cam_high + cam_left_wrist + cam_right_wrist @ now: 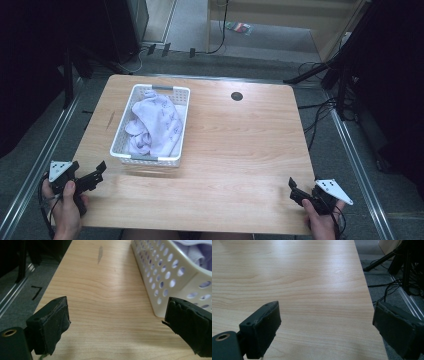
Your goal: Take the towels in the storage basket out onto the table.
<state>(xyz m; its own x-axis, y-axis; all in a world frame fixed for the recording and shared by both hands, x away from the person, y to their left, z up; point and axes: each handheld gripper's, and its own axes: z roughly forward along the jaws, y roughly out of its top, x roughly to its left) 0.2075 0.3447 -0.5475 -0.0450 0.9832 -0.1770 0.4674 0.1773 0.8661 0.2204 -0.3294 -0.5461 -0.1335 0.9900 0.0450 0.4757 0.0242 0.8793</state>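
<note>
A white perforated basket (pixel 122 135) stands on the left half of the wooden table (pixel 235 150), holding a crumpled pale lavender cloth (pixel 157 122). My left gripper (pixel 95 172) hovers at the table's near left corner, open and empty, a little short of the basket's near wall. In the left gripper view the basket (pixel 160 282) fills the upper right, with the cloth (pixel 192 250) showing over its rim. My right gripper (pixel 295 190) sits at the near right corner, open with nothing between its jaws; its own view shows bare table (pixel 312 285) ahead.
A round dark cable hole (pixel 237 96) marks the table's far edge. Grey floor with cables (pixel 320 107) and dark stand legs (pixel 345 75) lies to the right; a metal rail (pixel 40 150) runs along the left side. A dark streak (pixel 100 253) marks the wood left of the basket.
</note>
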